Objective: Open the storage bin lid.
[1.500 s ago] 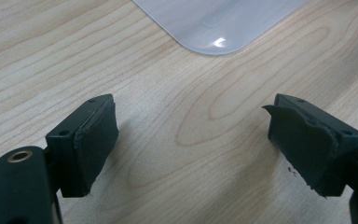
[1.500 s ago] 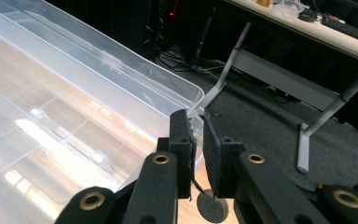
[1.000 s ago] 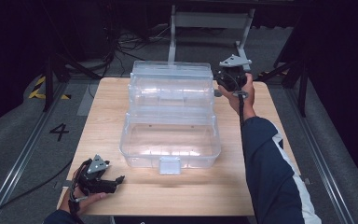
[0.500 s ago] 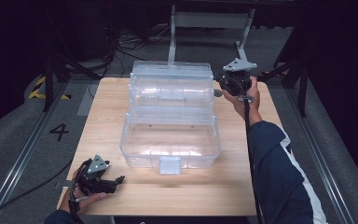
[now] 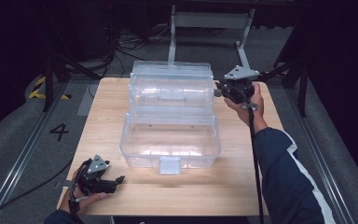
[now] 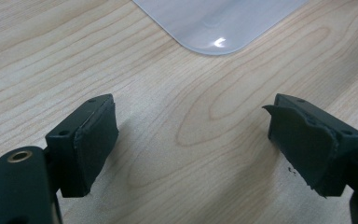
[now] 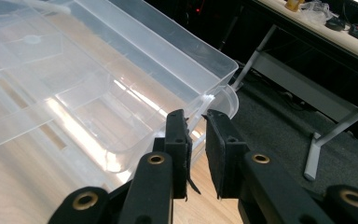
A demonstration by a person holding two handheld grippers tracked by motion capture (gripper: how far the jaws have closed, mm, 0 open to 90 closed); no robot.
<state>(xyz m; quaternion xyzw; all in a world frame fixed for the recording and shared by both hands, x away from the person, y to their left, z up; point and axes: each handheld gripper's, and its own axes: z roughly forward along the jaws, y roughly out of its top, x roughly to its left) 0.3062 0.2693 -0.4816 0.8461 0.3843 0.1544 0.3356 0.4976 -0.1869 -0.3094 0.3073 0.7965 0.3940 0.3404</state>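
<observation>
- Sitting mid-table, the clear plastic box (image 5: 170,119) has the right gripper (image 5: 220,89) at its far-right corner, jaws nearly together, gripping nothing.
- Left gripper (image 5: 119,179) rests near-left, jaws apart.
- Wooden table (image 5: 242,186), dark room.

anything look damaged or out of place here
The rubber pads on both grippers look worn: the left gripper has a torn, ragged edge on one pad, and a thin shred hangs off a pad of the right gripper. The clear plastic box sits squarely on the table, unharmed.
</observation>
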